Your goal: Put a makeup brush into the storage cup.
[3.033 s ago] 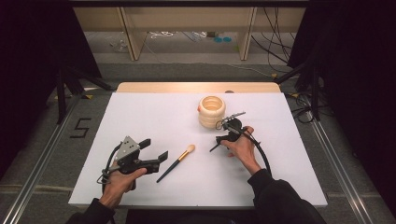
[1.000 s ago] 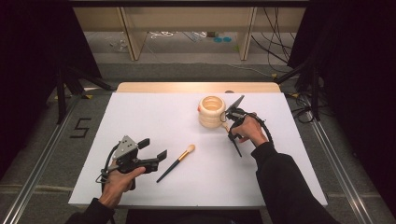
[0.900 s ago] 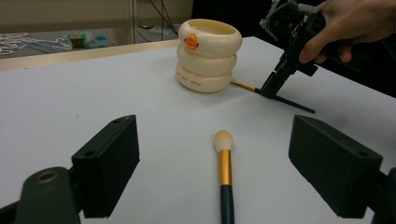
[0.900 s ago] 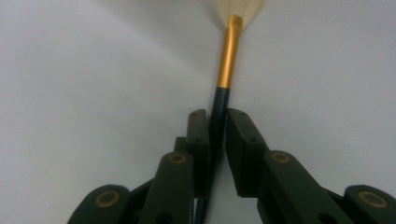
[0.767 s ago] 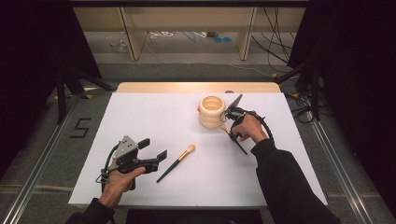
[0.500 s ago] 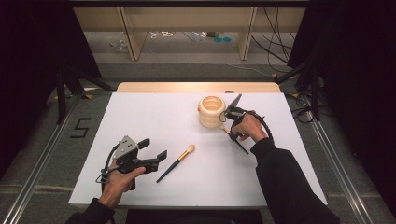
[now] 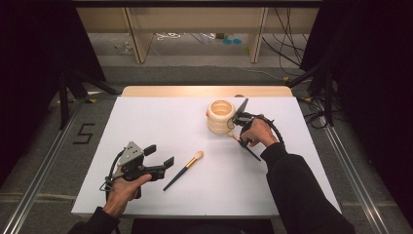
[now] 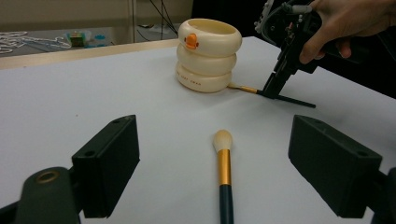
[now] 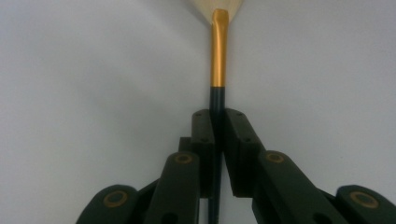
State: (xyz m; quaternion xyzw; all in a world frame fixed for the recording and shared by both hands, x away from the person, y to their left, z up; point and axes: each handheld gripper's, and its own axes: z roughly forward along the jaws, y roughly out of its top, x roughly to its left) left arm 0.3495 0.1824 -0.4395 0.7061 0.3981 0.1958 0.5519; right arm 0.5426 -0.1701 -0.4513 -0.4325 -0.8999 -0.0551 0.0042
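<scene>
On the left of the white counter (image 7: 146,122), near the person, the left gripper (image 7: 160,163) rests low with its jaws spread wide and nothing between them. Just to its right lies a loose makeup brush with a dark handle, gold ferrule and pale round tip (image 7: 184,169), slanting away from the near edge, its tip pointing towards the far right. In the left gripper view this brush (image 8: 224,168) lies straight ahead between the open jaws, untouched.

Farther right and towards the far side stands a cream, ring-stacked holder with a small orange duck bill on its front (image 7: 220,117), upright and open at the top. Just to its right, the right gripper (image 7: 239,139) points down at the counter and pinches a second, slimmer brush with a dark handle and gold ferrule (image 9: 217,60). Its jaws are pressed together on the dark handle just behind the ferrule. The brush lies flat, its head end at the foot of the holder (image 8: 208,56); whether the bristles touch the holder's wall is hard to tell.

The step in hand looks like lifting this brush to stand it in the holder. To do that well, the grip should stay firm while the hand rises straight up, clearing the rim before tilting the brush upright. The brush's end must not drag along the holder's side, since that light holder could tip or slide. Once above the opening, lower it centrally and only then release.
</scene>
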